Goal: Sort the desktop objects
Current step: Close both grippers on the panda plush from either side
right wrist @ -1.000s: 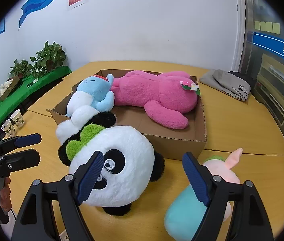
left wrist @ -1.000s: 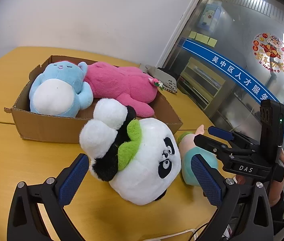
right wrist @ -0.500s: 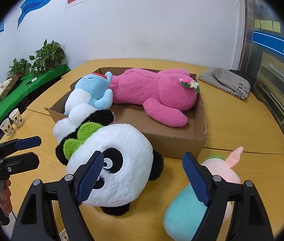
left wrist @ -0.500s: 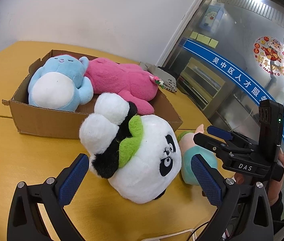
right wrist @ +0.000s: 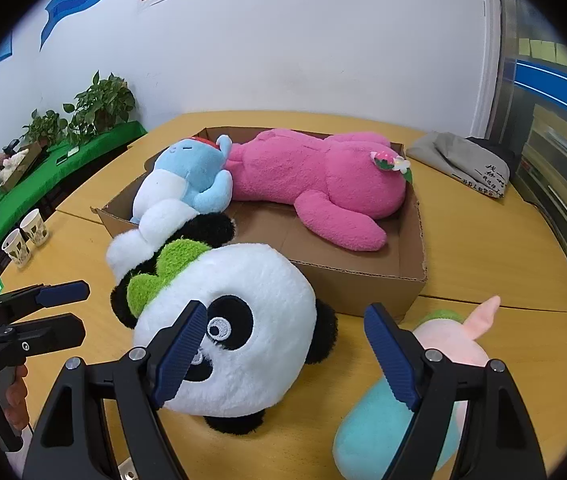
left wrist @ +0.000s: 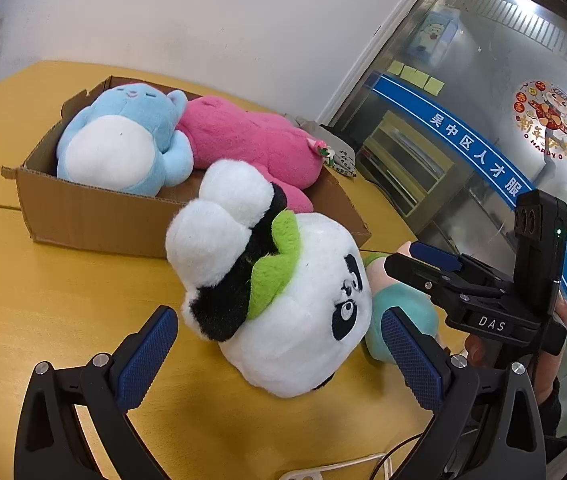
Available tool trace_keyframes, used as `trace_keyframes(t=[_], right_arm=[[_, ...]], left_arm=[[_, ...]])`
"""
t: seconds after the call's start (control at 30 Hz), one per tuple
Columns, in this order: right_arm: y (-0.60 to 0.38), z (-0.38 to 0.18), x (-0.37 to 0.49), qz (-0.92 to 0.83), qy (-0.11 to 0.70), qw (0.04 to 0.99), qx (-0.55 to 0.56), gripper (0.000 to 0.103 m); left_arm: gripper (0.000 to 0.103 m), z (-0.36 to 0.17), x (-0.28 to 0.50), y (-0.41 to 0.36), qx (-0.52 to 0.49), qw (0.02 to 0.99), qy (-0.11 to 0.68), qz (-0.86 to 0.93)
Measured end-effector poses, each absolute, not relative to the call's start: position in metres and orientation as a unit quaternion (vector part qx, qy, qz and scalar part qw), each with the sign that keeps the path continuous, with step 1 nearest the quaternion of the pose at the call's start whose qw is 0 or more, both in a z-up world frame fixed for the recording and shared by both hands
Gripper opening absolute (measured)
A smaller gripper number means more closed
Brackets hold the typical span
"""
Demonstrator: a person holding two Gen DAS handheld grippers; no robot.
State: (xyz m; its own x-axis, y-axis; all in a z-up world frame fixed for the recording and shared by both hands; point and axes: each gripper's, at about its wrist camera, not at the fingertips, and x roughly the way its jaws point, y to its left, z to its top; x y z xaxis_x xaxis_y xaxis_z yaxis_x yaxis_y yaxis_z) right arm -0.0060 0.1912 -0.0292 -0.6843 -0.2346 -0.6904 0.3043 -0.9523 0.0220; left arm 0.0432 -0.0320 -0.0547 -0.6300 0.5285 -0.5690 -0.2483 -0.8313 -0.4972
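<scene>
A panda plush (left wrist: 279, 292) (right wrist: 227, 320) lies on the yellow table (left wrist: 63, 300) in front of a cardboard box (left wrist: 95, 212) (right wrist: 363, 284). The box holds a blue plush (left wrist: 123, 140) (right wrist: 187, 176) and a pink plush (left wrist: 251, 140) (right wrist: 315, 176). A pink and teal plush (left wrist: 403, 308) (right wrist: 435, 392) lies to the panda's right. My left gripper (left wrist: 279, 364) is open, its fingers on either side of the panda's near end. My right gripper (right wrist: 287, 356) is open over the panda's face and also shows in the left wrist view (left wrist: 423, 260).
A grey folded bag (right wrist: 463, 164) lies on the table behind the box. Two paper cups (right wrist: 25, 236) stand at the table's left edge. Potted plants (right wrist: 83, 112) sit on a green table at the far left. A white cable (left wrist: 343, 464) lies at the near edge.
Both grippers have moved a little closer to the panda plush. The plush toys and the box have not moved. Both grippers stay open.
</scene>
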Motion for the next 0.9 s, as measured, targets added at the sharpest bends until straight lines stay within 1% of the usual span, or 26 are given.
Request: trace_keyframes(t=[0.1,0.27,0.37,0.5,0.57,0.8,0.9], right_arm=[[0.188,-0.033,-0.014,-0.911,0.048,0.164,0.375,0.081],[0.18,-0.056,-0.035,-0.889,0.038,0.208,0.407,0.081],[0.183,-0.071,-0.041,-0.872,-0.007,0.243,0.425,0.081],[0.185,-0.079,-0.032,-0.861,-0.042,0.26,0.435,0.082],[0.187,-0.083,-0.026,-0.856,-0.067,0.265,0.44,0.082],[0.192,-0.102,0.001,-0.817,-0.164,0.285,0.474,0.081],[0.191,-0.1,0.014,-0.804,-0.154,0.305,0.487,0.081]], left_arm=[[0.103,-0.064,0.042,-0.035,-0.378,0.223,-0.211,0.873],[0.103,-0.092,0.038,-0.033,-0.403,0.242,-0.259,0.844],[0.103,-0.112,0.032,-0.032,-0.418,0.247,-0.287,0.826],[0.103,-0.127,0.023,-0.033,-0.416,0.266,-0.315,0.81],[0.103,-0.127,0.021,-0.036,-0.405,0.277,-0.328,0.807],[0.103,-0.102,0.023,-0.051,-0.363,0.29,-0.315,0.828],[0.103,-0.086,0.021,-0.06,-0.353,0.295,-0.298,0.837]])
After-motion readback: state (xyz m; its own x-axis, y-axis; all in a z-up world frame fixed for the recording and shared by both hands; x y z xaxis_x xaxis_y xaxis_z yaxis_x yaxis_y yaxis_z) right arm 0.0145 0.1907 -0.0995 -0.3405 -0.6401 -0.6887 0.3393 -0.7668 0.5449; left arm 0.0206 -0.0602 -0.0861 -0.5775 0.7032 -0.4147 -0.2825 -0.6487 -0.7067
